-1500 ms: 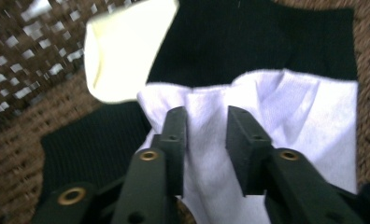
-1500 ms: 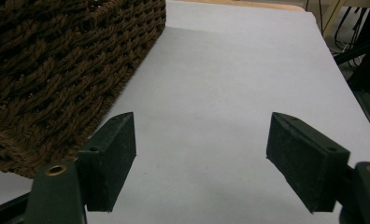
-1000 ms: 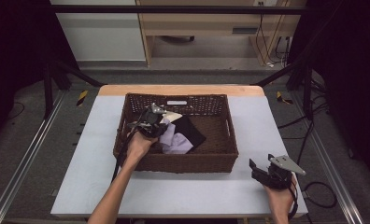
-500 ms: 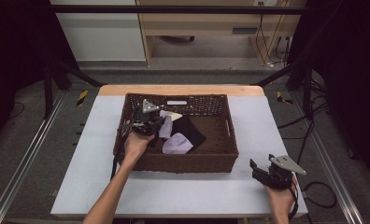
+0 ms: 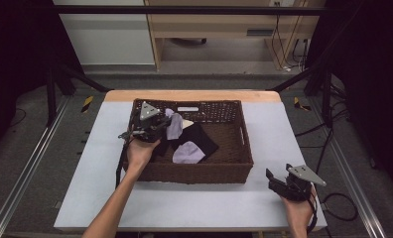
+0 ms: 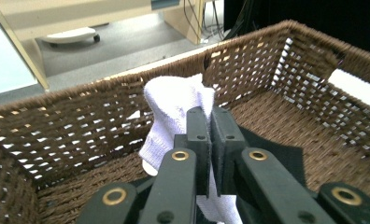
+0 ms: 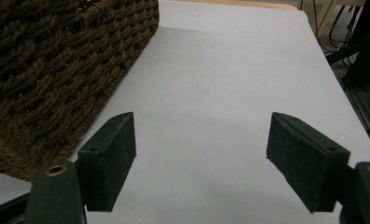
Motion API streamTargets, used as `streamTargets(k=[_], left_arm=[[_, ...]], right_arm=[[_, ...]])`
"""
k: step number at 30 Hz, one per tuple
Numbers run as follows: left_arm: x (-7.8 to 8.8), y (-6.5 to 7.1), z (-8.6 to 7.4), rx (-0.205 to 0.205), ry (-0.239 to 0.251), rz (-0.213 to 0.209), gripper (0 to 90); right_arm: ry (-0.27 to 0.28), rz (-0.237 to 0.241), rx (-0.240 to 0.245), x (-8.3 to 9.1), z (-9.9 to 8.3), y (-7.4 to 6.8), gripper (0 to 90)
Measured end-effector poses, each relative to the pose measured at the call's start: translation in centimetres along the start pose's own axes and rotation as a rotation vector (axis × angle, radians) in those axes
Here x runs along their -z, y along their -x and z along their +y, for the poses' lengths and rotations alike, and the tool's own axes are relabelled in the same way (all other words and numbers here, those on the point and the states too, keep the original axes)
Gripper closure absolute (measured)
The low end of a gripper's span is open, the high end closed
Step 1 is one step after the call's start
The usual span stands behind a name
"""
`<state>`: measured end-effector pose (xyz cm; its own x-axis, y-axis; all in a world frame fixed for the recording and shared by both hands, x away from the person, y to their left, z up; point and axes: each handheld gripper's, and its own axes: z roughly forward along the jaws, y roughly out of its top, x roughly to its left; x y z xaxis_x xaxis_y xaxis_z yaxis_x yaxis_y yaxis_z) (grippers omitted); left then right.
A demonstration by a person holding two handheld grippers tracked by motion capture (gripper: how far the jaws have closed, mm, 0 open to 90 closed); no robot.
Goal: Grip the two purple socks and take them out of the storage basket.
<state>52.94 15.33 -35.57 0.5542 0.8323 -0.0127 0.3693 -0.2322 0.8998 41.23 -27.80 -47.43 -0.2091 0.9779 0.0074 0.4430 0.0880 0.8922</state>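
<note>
1. Inside the brown wicker basket [image 5: 236, 163], toward its far-left corner, the left hand-held gripper [image 5: 161, 124] has its jaws pressed together on a pale lavender sock [image 5: 174, 125], which hangs up off the basket floor.
2. Seen in the left gripper view, the left hand-held gripper [image 6: 211, 122] pinches the sock's [image 6: 174, 105] cloth between its two black pads; the cloth bunches above the tips and trails down below them, with the woven far wall of the basket [image 6: 71, 126] behind.
3. A second lavender sock [image 5: 188, 152] lies on the basket floor near the near wall, resting partly on a black cloth [image 5: 199, 138] spread across the middle of the basket.
4. The basket sits at the centre of the pale tabletop [image 5: 194, 206], closer to its far edge.
5. The right hand-held gripper [image 5: 274, 179] is held over the tabletop's near-right corner, well apart from the basket's contents.
6. In the right gripper view, the right hand-held gripper [image 7: 202, 140] has its jaws spread wide with nothing between them, bare tabletop [image 7: 230, 70] ahead and the basket's outer wall [image 7: 57, 65] just beside its left jaw.
</note>
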Motion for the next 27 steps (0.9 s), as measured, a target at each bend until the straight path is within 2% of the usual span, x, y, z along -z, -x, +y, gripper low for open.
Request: streamTargets(k=[10, 13, 16, 19, 27], left_arm=[[3.6, 0.2, 0.7, 0.022, 0.074, -0.054, 85.8], [4.8, 0.4, 0.8, 0.016, 0.087, -0.081, 85.8], [5.9, 0.7, 1.0, 0.006, 0.108, -0.089, 85.9], [7.1, 1.0, 1.0, 0.013, 0.133, -0.099, 85.8], [10.1, 1.4, 1.2, 0.002, 0.169, -0.126, 85.8]], right_arm=[[0.0, 0.001, -0.003, 0.1, 0.1, 0.0, 24.0], [0.0, -0.002, -0.007, 0.1, 0.1, 0.1, 23.9], [0.001, -0.004, -0.007, 0.1, 0.1, 0.1, 23.6], [0.002, -0.007, -0.006, 0.1, 0.1, 0.1, 23.6], [0.001, -0.006, -0.01, 0.2, 0.0, 0.1, 23.6]])
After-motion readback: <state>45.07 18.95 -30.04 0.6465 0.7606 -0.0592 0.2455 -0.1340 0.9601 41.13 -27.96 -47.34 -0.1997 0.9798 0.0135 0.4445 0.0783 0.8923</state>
